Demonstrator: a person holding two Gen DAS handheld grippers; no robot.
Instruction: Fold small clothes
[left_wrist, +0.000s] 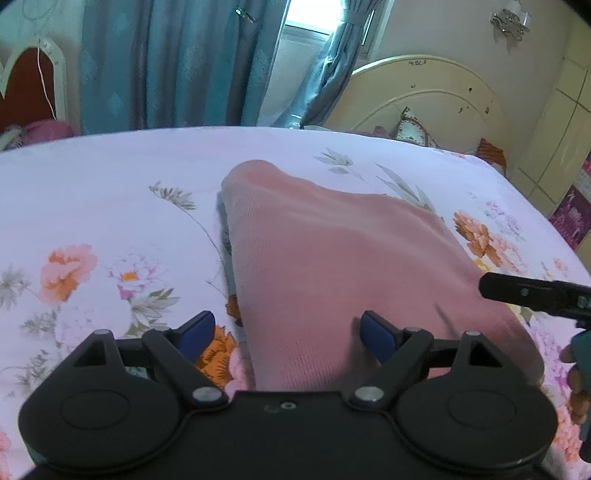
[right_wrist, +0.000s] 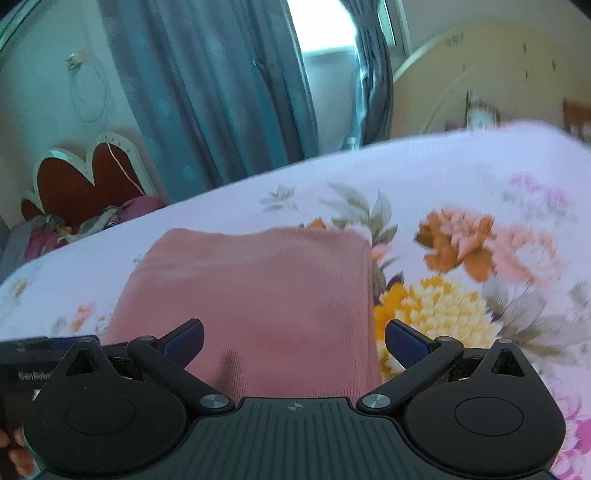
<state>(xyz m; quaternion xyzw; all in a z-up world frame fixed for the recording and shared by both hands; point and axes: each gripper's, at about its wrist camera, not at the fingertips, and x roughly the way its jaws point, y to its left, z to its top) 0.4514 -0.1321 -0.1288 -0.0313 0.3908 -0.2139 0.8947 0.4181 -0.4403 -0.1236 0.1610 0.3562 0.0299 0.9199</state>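
A: While both tools hover low over the bed, where is the pink garment (left_wrist: 332, 258) to be found?

B: It is laid on the floral bedsheet (left_wrist: 92, 206) as a folded slab. In the left wrist view it runs from twelve o'clock of the left gripper (left_wrist: 288, 334) down between the blue pads. In the right wrist view the right gripper (right_wrist: 294, 341) is held over its near right corner, the cloth's right edge lying just inside the pad at three o'clock.

A: And the tongs?

B: Both pairs are spread wide. Nothing is pinched; the cloth is merely seen between and below the pads, and contact with it cannot be told.

A: What might be spoiled from here?

B: The fold, most likely. A darker under-layer is seen peeping out at nine o'clock of the garment in the left view, so the layers are judged not quite square. If a pad is dragged across the knit while withdrawn, the top layer could be pulled askew or flipped open. If only one layer is caught at the next pinch, the stack could be slid apart. The soft sheet could also be snagged with it.
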